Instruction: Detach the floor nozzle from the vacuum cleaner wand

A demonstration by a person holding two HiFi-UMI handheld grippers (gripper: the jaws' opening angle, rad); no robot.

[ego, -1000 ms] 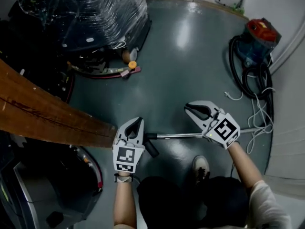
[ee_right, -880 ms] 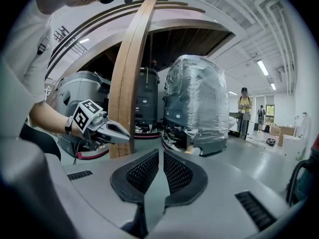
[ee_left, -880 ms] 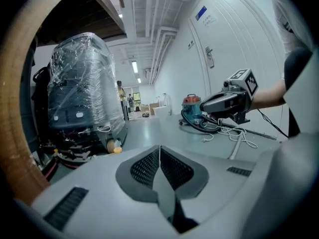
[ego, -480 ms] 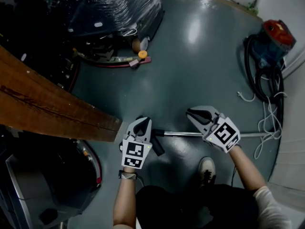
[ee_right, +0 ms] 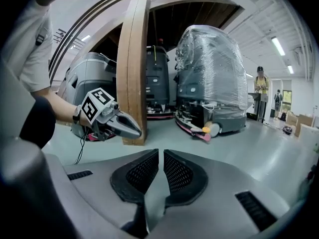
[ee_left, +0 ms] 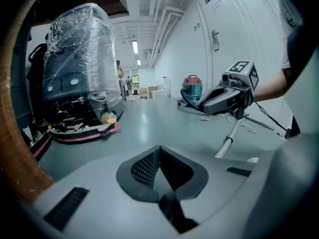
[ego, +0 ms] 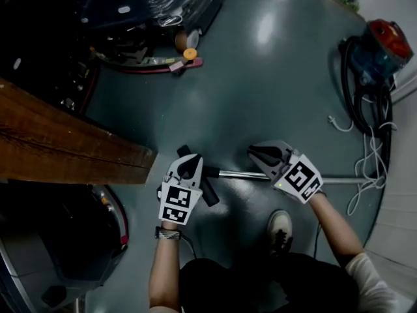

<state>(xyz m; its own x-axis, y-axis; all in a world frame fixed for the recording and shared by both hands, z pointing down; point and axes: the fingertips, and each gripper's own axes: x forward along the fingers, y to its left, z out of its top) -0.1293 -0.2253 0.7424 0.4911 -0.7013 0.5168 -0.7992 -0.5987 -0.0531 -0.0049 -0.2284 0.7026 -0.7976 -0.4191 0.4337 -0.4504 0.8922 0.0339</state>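
A metal wand point(ego: 287, 176) lies flat on the grey floor, and its black floor nozzle point(ego: 207, 186) sits at its left end. My left gripper point(ego: 189, 159) hovers over the nozzle, shut, with nothing between its pads. My right gripper point(ego: 251, 152) hangs just above the wand's middle, shut and empty as well. In the left gripper view the closed jaws point(ee_left: 159, 159) point across the floor, with the wand point(ee_left: 227, 143) and the right gripper point(ee_left: 225, 96) to the right. The right gripper view shows its jaws point(ee_right: 161, 169) together and the left gripper point(ee_right: 113, 121) beyond.
A long wooden beam point(ego: 58, 145) runs along the left. Parked floor machines, one wrapped in plastic point(ee_right: 214, 73), stand behind. A red and blue vacuum cleaner point(ego: 386, 39) with its coiled hose point(ego: 357, 77) and white cables point(ego: 368, 155) sits at the right. My shoe point(ego: 279, 227) rests near the wand.
Both grippers have come down toward the floor and now sit closer over the nozzle and the wand. Both stay shut. The wand has not moved.
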